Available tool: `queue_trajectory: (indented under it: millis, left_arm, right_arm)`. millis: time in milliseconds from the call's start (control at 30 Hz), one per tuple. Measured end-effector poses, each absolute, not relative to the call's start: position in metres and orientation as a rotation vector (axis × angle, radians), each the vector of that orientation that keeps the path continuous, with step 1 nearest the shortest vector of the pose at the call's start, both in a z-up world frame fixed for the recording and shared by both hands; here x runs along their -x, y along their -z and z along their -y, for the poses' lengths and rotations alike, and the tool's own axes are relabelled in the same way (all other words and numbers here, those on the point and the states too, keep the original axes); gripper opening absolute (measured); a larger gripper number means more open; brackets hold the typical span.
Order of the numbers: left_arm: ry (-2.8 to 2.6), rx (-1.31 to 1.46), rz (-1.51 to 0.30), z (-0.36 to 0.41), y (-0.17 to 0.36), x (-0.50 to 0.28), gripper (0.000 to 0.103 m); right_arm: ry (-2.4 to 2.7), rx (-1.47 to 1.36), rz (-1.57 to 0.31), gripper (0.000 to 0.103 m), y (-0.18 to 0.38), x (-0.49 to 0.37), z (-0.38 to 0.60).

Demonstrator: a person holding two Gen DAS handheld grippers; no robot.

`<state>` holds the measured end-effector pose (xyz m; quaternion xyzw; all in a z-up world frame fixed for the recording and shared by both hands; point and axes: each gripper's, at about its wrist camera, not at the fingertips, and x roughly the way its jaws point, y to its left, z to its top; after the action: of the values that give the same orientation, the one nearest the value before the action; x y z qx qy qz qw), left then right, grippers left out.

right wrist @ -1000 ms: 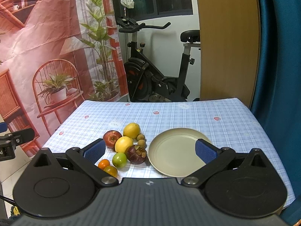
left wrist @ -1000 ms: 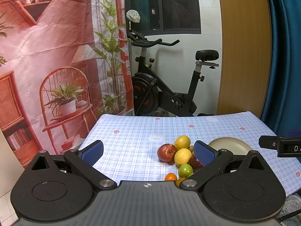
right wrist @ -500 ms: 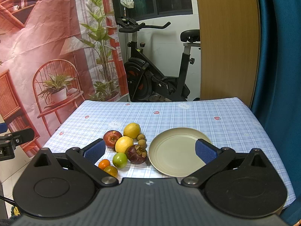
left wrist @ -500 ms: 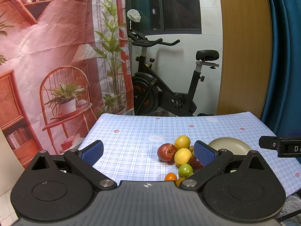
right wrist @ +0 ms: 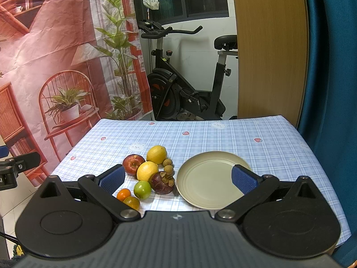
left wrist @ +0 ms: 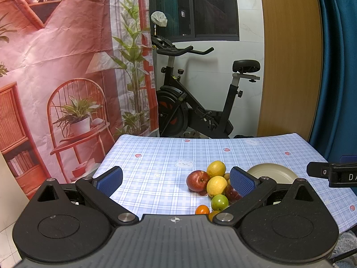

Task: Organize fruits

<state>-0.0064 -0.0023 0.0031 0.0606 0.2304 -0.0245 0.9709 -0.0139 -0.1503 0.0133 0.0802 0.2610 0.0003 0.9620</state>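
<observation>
The left gripper [left wrist: 176, 179] is spread wide and empty above the near table edge; its right pad [left wrist: 242, 181] overlaps the mangosteen [left wrist: 232, 193] in view. The right gripper [right wrist: 178, 178] is equally spread, holding nothing, with the empty plate [right wrist: 209, 178] between its pads toward 1 o'clock. The fruits cluster at its 11 o'clock, just left of the plate: apple [right wrist: 133, 164], two lemons [right wrist: 156, 154] [right wrist: 147, 171], two longans [right wrist: 167, 162], green fruit [right wrist: 142, 189] and two small oranges [right wrist: 124, 194], all on the checked tablecloth [right wrist: 223, 138].
</observation>
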Motion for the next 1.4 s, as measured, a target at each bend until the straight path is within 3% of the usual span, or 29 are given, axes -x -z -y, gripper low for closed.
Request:
queue_trajectory:
  millis: [800, 1167, 1333, 1400]
  left_arm:
    - [0.039, -0.096, -0.447, -0.008, -0.005, -0.011, 0.103]
    - [-0.005, -0.122, -0.441, -0.016, 0.006, -0.065, 0.103]
    - [-0.003, -0.107, -0.485, -0.022, 0.018, -0.084, 0.098]
    - [-0.012, -0.096, -0.505, -0.025, 0.025, -0.091, 0.091]
  right_arm:
    - [-0.034, -0.187, -0.53, 0.103, -0.011, 0.003, 0.148]
    - [-0.133, -0.203, -0.352, 0.103, -0.022, -0.044, 0.152]
    - [-0.172, -0.188, -0.337, 0.103, -0.015, -0.075, 0.139]
    - [-0.177, -0.161, -0.33, 0.103, -0.011, -0.083, 0.132]
